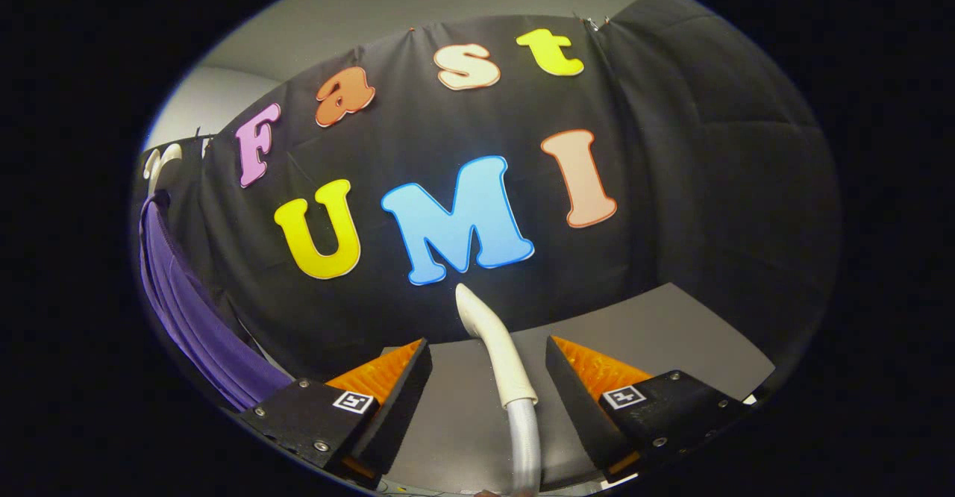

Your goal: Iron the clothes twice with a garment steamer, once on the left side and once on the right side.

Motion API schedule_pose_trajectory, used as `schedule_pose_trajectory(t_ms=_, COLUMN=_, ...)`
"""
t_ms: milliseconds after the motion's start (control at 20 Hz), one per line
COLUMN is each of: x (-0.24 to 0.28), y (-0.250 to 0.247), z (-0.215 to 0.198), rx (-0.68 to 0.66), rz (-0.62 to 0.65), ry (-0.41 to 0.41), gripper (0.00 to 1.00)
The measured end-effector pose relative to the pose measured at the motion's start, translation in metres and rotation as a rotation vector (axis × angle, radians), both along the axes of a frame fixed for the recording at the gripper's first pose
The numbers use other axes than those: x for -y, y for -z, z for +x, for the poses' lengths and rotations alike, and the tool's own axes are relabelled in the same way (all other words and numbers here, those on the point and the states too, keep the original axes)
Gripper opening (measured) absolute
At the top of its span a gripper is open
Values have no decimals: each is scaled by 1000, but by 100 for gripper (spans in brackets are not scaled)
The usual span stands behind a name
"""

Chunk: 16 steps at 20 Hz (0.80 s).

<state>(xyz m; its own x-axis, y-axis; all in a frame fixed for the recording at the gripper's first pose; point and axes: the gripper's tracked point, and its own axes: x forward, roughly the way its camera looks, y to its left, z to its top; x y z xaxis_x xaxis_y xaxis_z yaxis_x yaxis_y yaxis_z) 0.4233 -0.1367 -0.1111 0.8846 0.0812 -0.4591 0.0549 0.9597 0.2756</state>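
1. The claw (pixel 489 366) stands wide open, both fingers clear of the steamer wand (pixel 496 340) that rises between them, gripping nothing
2. The wand's long axis runs straight ahead from the claw, its ribbed hose (pixel 524 445) trailing back over the grey surface (pixel 671 325)
3. The purple garment (pixel 186 318) hangs well to the left of the wand, so I judge the coming move is a close, then a leftward swing

No readable word, brand or number stands on anything here. The only signs are two small square black-and-white marker tags, one on the black block behind each finger of the tool (pixel 489 366); they carry a coded pattern and no letters. The fingers stand apart on either side of the cream plastic steamer handle (pixel 492 340), touching nothing.
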Motion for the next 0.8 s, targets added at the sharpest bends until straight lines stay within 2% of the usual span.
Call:
schedule_pose_trajectory(t_ms=300, x=5, y=55, z=40, rx=-180, rz=225, ry=-8, gripper=95)
schedule_pose_trajectory(t_ms=600, x=2, y=98, z=52, rx=-323, rz=318, ry=-29, gripper=94)
schedule_pose_trajectory(t_ms=800, x=-11, y=111, z=56, rx=-418, rz=463, ry=-37, gripper=94)
